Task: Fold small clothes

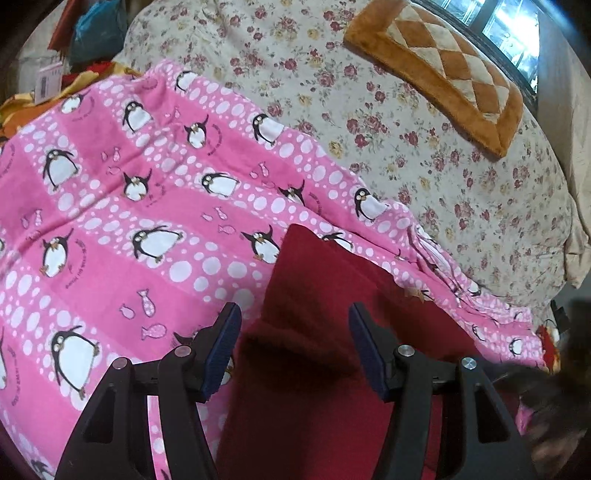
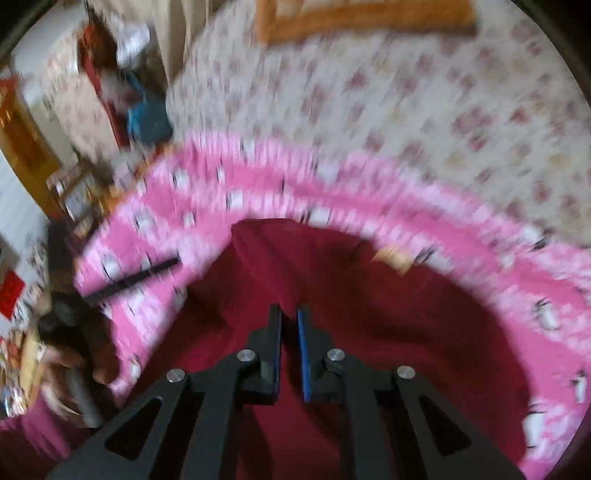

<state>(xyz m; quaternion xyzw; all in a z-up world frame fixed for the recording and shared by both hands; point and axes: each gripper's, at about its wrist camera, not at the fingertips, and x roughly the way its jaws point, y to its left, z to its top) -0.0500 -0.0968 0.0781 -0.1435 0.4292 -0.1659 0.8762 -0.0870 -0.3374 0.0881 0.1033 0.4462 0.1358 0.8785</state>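
A dark red garment [image 1: 314, 369] lies flat on a pink penguin-print blanket [image 1: 147, 206]. My left gripper [image 1: 294, 310] hovers over the garment's upper left part. Its jaws stand apart and nothing is between the pads. The right wrist view is smeared by motion. There the red garment [image 2: 351, 295] fills the lower middle and the pink blanket [image 2: 295, 184] curves around it. My right gripper [image 2: 289, 310] is above the garment, with only a thin slit between its pads and no cloth in it. A blurred hand [image 2: 62, 350] shows at the left edge.
The blanket lies on a bed with a floral sheet [image 1: 406, 129]. A brown quilted cushion [image 1: 443, 74] rests at the far right under a window. Bags and clutter [image 1: 92, 33] are piled past the bed's far left corner. A dark blur [image 1: 554, 387] crosses the right edge.
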